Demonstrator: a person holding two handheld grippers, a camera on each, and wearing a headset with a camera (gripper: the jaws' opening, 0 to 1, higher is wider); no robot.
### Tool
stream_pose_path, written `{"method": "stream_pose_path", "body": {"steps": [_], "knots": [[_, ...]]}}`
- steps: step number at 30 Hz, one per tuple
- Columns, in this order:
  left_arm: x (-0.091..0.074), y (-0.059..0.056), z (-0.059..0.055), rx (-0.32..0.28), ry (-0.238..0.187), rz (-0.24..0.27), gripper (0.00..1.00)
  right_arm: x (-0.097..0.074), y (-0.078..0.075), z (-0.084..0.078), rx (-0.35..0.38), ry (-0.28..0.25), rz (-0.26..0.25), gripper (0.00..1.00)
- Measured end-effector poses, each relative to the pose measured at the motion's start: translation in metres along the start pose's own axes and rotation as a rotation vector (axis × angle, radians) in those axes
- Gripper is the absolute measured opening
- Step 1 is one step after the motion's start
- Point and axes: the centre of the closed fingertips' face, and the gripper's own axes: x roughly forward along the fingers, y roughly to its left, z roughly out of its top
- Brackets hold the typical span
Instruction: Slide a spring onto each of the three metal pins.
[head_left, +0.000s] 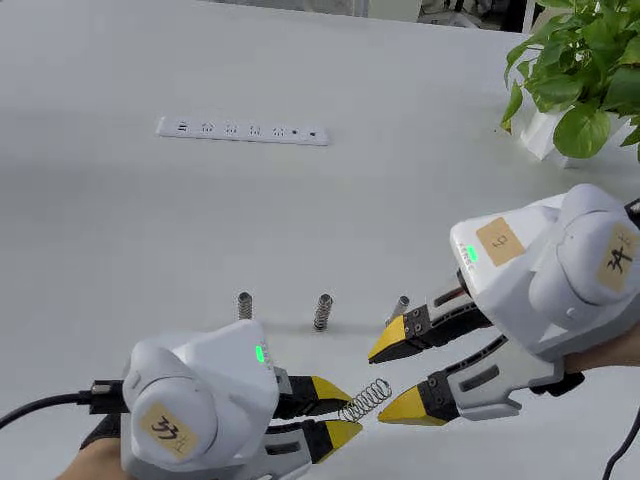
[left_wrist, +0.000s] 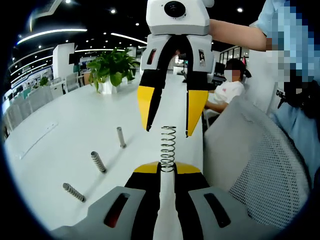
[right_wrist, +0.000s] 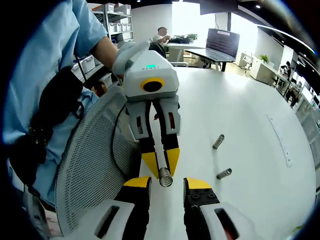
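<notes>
Low in the head view, we hold our left gripper (head_left: 352, 410) with its jaws clamped on one end of a spring (head_left: 365, 399), which sticks out toward our right gripper (head_left: 378, 388). The right jaws stand apart on either side of the spring's free end, not gripping it. Higher in the frame, on the white counter (head_left: 120, 230), the left pin (head_left: 245, 305) and middle pin (head_left: 323, 312) each carry a coil. The right pin (head_left: 400, 306) is bare.

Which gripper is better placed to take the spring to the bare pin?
Probably the right gripper: its open jaws straddle the spring at its free end, and it sits nearer the bare pin. The left gripper grips the other end, farther off.
</notes>
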Motion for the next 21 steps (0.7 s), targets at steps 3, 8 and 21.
{"method": "stream_pose_path", "body": {"steps": [3,8,21], "knots": [[-0.002,0.001,0.005,-0.012,-0.018,0.007,0.06,-0.003,0.000,-0.001,-0.019,0.041,0.014,0.22],[-0.005,0.003,0.013,-0.011,-0.044,0.008,0.06,-0.003,0.001,0.006,-0.039,0.066,0.040,0.20],[-0.011,0.004,0.023,-0.006,-0.081,0.001,0.06,0.005,0.001,0.016,-0.077,0.104,0.059,0.11]]}}
